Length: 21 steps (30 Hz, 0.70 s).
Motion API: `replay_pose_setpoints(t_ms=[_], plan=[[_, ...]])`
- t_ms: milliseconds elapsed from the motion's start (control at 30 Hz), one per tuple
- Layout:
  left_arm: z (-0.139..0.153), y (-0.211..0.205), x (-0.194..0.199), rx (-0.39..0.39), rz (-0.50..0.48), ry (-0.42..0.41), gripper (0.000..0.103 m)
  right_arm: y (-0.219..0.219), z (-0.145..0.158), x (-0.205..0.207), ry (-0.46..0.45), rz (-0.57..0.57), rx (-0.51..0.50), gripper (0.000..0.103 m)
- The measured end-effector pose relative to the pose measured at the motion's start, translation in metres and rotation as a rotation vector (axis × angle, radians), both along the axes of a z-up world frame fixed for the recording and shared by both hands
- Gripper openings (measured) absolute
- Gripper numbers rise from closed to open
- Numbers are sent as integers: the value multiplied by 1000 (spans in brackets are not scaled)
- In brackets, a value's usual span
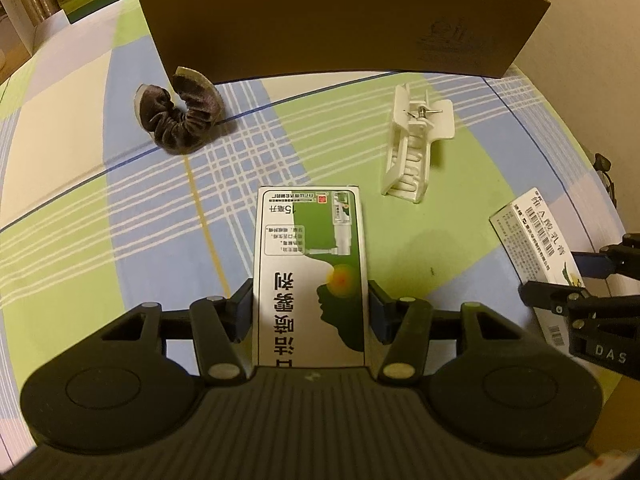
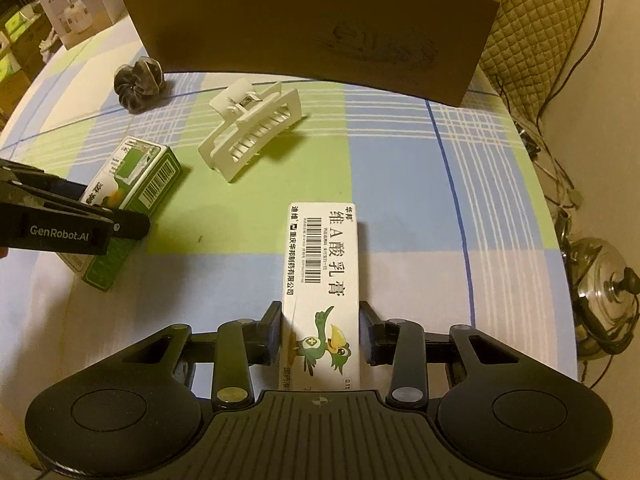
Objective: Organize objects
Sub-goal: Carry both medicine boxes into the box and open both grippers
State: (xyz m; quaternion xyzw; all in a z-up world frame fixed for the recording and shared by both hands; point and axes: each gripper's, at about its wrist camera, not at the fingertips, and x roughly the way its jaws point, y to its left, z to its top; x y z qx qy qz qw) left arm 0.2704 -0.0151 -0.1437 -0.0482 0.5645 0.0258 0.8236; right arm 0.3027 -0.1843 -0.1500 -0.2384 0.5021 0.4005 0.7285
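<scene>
My left gripper (image 1: 310, 308) is shut on a green and white medicine box (image 1: 310, 264), which lies along the fingers just above the checked cloth. It also shows in the right wrist view (image 2: 132, 184). My right gripper (image 2: 320, 330) is shut on a white ointment box with a green bird (image 2: 322, 280), seen in the left wrist view (image 1: 536, 240) at the right edge. A white hair claw clip (image 1: 412, 148) (image 2: 252, 132) and a dark velvet scrunchie (image 1: 180, 116) (image 2: 138, 84) lie on the cloth beyond.
A brown cardboard box (image 1: 340, 20) (image 2: 312, 36) stands at the far edge of the checked tablecloth (image 1: 120, 200). Product boxes (image 2: 80, 4) stand at the back left. A quilted chair (image 2: 528, 32), cables and a steel kettle (image 2: 604, 288) are off the table's right side.
</scene>
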Motion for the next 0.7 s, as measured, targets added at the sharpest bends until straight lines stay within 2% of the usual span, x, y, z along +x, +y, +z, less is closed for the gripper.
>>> replay_pose_setpoints(t_ms=[467,700], plan=[[33,12,-6,-24,4,-59,51,-2,35,13,78,24,180,35],[69,19,7,-44,-2,-132,51,9,68,31,40,67,259,35]])
